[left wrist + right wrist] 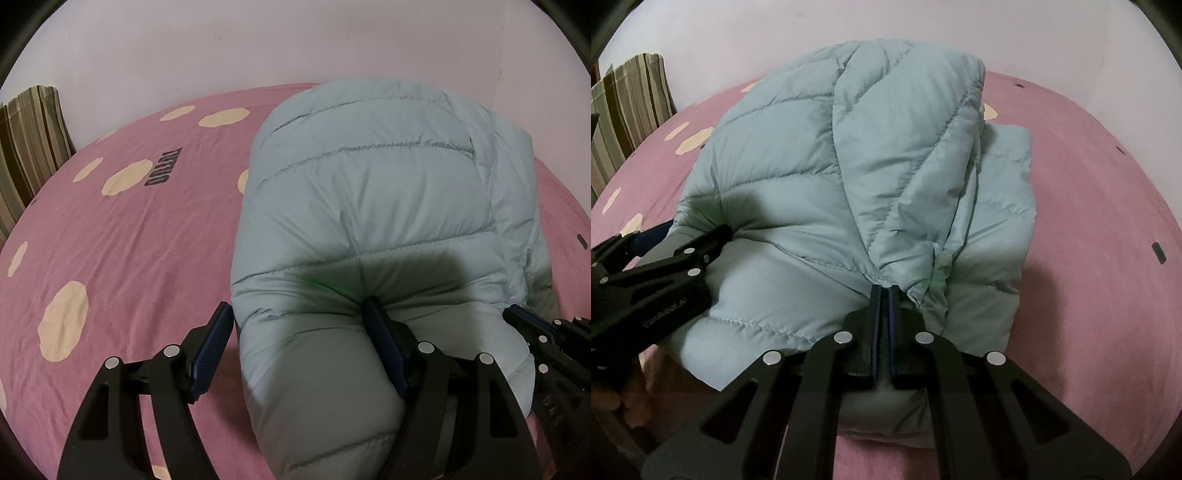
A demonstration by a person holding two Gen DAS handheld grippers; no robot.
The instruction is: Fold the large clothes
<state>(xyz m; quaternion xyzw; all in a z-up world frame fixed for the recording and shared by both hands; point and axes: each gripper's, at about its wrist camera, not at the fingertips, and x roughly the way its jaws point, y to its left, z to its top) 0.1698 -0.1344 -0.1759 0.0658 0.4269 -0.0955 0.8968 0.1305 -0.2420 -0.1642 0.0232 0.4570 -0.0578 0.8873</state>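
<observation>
A light blue quilted puffer jacket lies bunched and partly folded on the pink bed; it also shows in the right wrist view. My left gripper is open, its fingers spread wide around the near left end of the jacket, one finger pressed into the fabric. My right gripper is shut on a gathered edge of the jacket at its near right side. The left gripper also shows in the right wrist view, and the right gripper at the left view's right edge.
The pink bedsheet with cream spots covers the bed, with open sheet to the left and to the right. A striped pillow leans at the far left. A pale wall stands behind the bed.
</observation>
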